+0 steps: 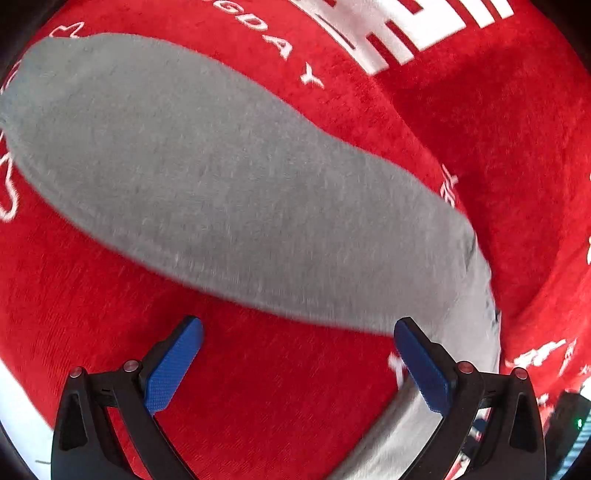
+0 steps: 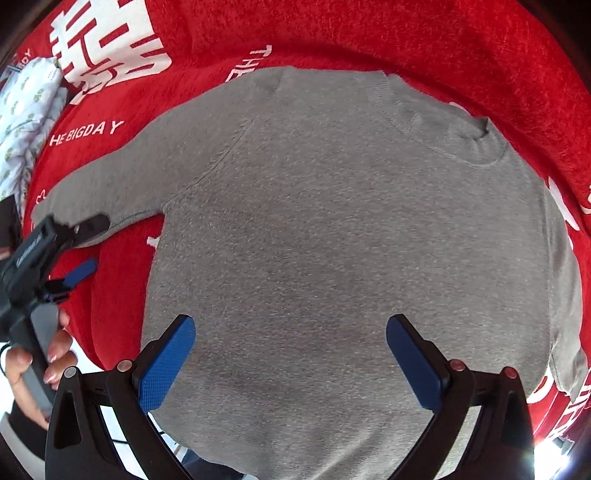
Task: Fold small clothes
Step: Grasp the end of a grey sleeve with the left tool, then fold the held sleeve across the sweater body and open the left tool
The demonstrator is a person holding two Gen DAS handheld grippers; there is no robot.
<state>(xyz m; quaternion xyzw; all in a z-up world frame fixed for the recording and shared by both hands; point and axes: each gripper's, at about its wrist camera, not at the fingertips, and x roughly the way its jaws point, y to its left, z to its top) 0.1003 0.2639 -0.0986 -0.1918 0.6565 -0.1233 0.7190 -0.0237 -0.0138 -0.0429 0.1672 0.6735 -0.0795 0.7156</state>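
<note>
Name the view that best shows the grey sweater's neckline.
Right wrist view: the grey knit sweater lies spread out, its ribbed neckline visible. Left wrist view shows only one sleeve, no neckline.

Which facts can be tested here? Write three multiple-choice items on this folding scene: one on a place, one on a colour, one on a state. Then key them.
1. Where does the grey sweater lie?
A. On a red cloth with white print
B. In a basket
C. On a bare wooden floor

2. What colour are the pads on the tongs?
A. Yellow
B. Blue
C. White

3. How do the right tongs stand?
A. Shut on the collar
B. Shut on a sleeve
C. Open, above the sweater's body

Key:
1. A: the red cloth shows around the sweater on every side in view.
2. B: the pads on both pairs of tongs are blue.
3. C: the jaws stand wide apart with nothing between them; the left tongs are open too, near the sleeve.
</note>
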